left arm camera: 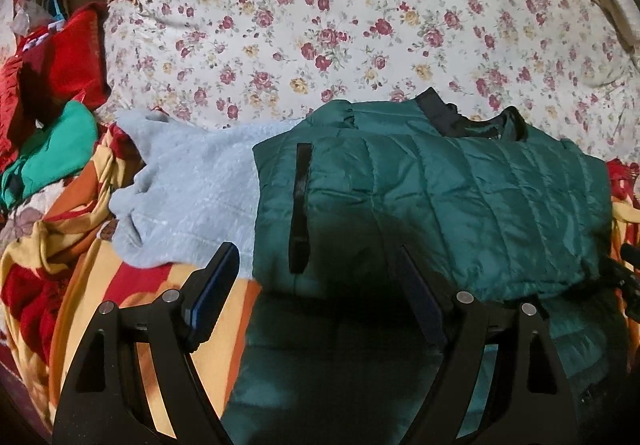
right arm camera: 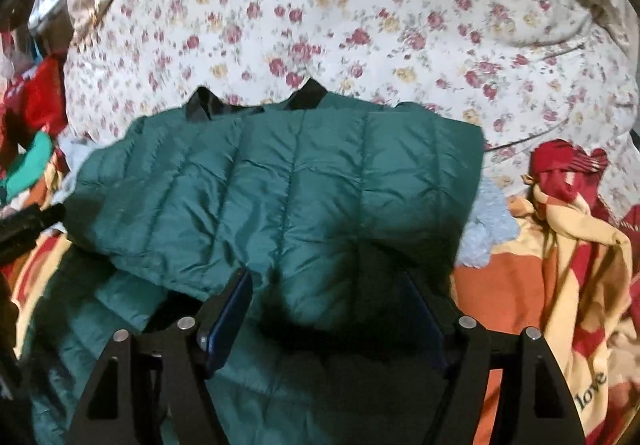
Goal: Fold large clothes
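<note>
A dark green quilted jacket [left arm camera: 440,197] with a black collar lies folded over on the bed, its upper half doubled onto the lower. It also fills the middle of the right wrist view [right arm camera: 288,197]. My left gripper [left arm camera: 316,277] is open, its jaws wide apart above the jacket's near left part, holding nothing. My right gripper [right arm camera: 326,301] is open too, jaws spread over the jacket's near fold. The left gripper's tip shows at the left edge of the right wrist view [right arm camera: 28,225].
A light blue fleece garment [left arm camera: 192,189] lies left of and under the jacket. An orange, yellow and red blanket [left arm camera: 100,285] covers the near bed. A floral sheet [left arm camera: 360,25] lies beyond. Red and green clothes [left arm camera: 52,105] are piled at the left.
</note>
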